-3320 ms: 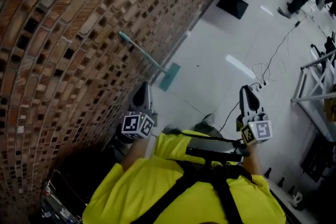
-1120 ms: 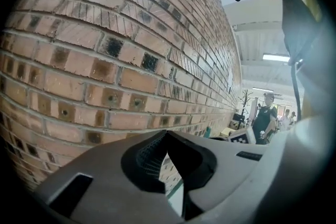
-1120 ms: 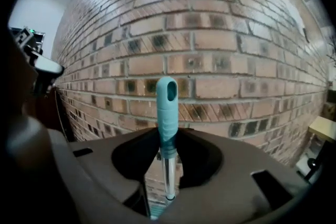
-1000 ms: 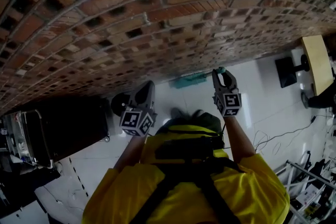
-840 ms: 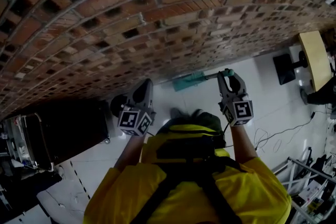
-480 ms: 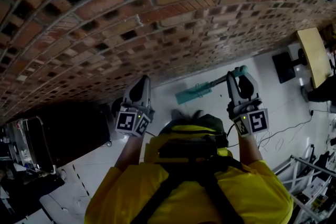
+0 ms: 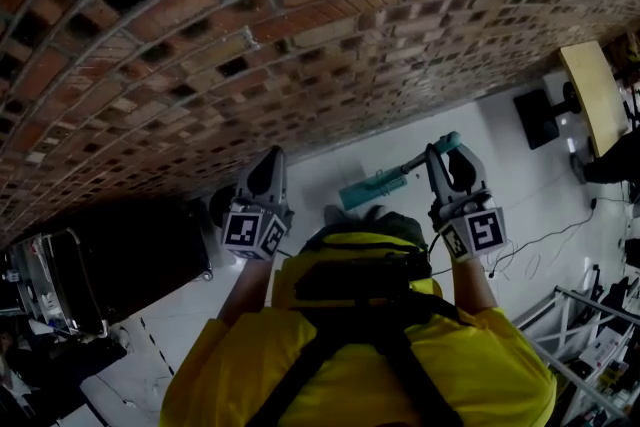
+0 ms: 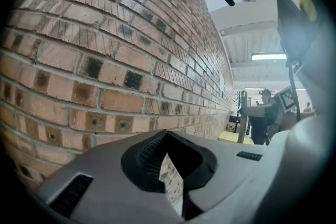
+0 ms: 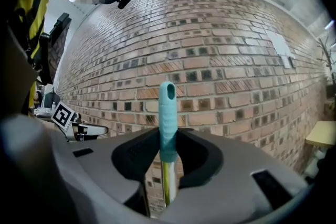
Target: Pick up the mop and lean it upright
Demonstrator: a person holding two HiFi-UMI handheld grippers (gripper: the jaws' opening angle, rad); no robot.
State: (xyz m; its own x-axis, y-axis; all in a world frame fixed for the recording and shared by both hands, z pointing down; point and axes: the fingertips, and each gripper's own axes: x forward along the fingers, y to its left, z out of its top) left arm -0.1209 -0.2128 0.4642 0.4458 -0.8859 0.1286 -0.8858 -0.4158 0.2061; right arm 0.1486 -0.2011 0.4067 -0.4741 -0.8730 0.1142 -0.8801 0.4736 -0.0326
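Note:
The mop has a teal head [image 7: 372,188] on the white floor by the brick wall, and a metal shaft that rises to a teal grip [image 7: 449,142]. My right gripper [image 7: 447,158] is shut on that grip. In the right gripper view, the teal grip [image 9: 167,115] stands upright between the jaws, its tip with a hanging hole above them and the shaft [image 9: 168,183] below. My left gripper [image 7: 266,177] hangs near the wall, left of the mop head and apart from it. It is shut with nothing in it, and its jaws [image 8: 170,165] frame only brick.
The brick wall [image 7: 250,35] fills the far side. A black cart [image 7: 120,255] stands at the left. At the right are a yellow-topped table [image 7: 592,95], cables on the floor [image 7: 520,250] and a person [image 7: 612,163]. My left gripper [image 9: 79,127] shows in the right gripper view.
My right gripper has moved right and toward me with the mop's grip in it. The shaft has swung up with it. The left gripper has barely moved.

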